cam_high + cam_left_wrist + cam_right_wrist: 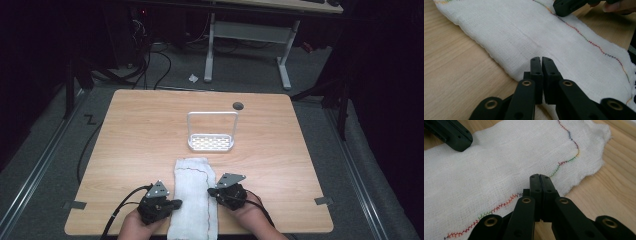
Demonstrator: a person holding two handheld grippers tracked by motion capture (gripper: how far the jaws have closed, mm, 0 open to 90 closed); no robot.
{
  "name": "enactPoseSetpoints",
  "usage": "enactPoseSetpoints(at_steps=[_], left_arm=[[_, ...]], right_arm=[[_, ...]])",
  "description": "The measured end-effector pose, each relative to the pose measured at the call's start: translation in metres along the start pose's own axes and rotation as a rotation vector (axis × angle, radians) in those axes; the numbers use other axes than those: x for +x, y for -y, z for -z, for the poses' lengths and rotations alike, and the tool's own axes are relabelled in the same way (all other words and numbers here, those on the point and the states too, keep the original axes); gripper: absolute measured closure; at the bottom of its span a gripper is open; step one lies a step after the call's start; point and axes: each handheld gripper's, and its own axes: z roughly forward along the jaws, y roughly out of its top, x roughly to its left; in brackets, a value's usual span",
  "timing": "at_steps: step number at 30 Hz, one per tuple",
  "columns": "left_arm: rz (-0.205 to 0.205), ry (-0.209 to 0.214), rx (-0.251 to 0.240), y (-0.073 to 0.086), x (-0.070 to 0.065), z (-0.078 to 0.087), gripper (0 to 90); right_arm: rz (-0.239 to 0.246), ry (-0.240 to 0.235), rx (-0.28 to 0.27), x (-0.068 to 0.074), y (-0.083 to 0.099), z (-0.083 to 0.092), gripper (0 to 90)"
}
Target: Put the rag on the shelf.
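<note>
Pale wood-grain laminate forms the table (130, 145), with dark floor seen beyond. Nearest the person, a folded white gauze cloth (194, 195) with rainbow zigzag stitching is laid lengthwise. It is flanked by the left gripper (176, 203) and right gripper (212, 191), jaws nearly closed, nothing gripped. Farther off, a white perforated rack (211, 142) with a wire hoop is seen.

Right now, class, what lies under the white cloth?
Under the white cloth lies the wooden table, bare around it. Whether anything else sits beneath cannot be seen; the cloth covers it.
</note>
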Motion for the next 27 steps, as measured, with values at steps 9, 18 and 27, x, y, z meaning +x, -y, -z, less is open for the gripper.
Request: enactPoseSetpoints(at_steps=[9, 18, 27], left_arm=[[0.016, -0.135, -0.021, -0.034, 0.023, -0.028, 79.0], [-0.045, -0.055, 0.013, -0.027, -0.006, -0.037, 81.1], [0.061, -0.17, -0.106, -0.042, 0.028, -0.027, 69.6]], right_arm=[[-0.046, 0.058, 0.0, -0.023, -0.028, -0.018, 85.3], [-0.027, 0.053, 0.024, -0.021, -0.007, -0.002, 85.6], [-0.11, 0.089, -0.09, -0.027, 0.0, 0.02, 80.6]])
